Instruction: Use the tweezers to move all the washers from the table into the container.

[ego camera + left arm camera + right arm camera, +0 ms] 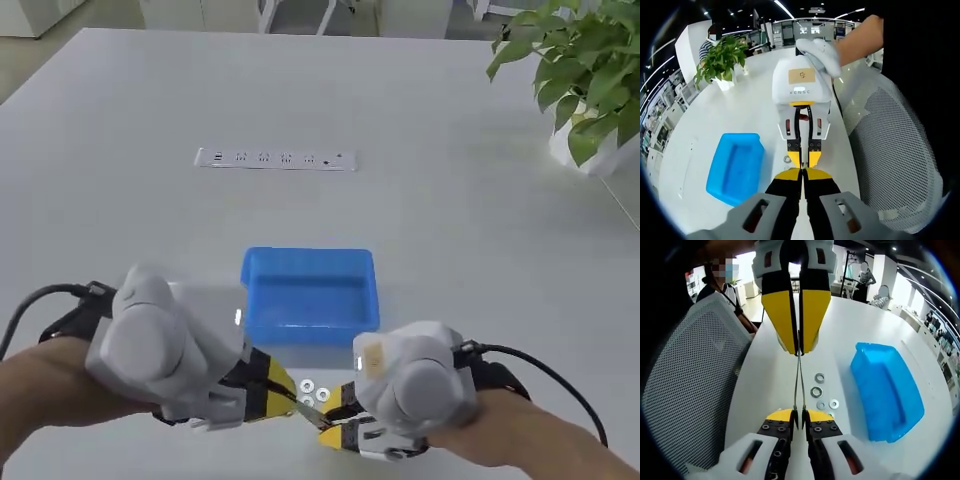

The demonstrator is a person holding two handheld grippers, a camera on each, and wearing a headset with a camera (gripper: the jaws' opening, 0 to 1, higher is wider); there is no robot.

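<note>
Several small metal washers (816, 391) lie on the white table (450, 200), just in front of the blue container (310, 290). The two grippers face each other tip to tip over the table's near edge. My right gripper (799, 416) is shut on thin metal tweezers (799, 382). They run straight ahead into the yellow jaws of my left gripper (799, 347), which are closed on the other end. In the head view the left gripper (285, 395) is at the left, the right gripper (330, 418) at the right, and the washers (312, 388) lie between them. The left gripper view has the container (735, 167) at the left.
A white power strip (275, 159) lies beyond the container. A potted plant (585, 80) stands at the far right corner of the table. A mesh office chair (695, 370) is behind the near edge. Other people are at the back of the room.
</note>
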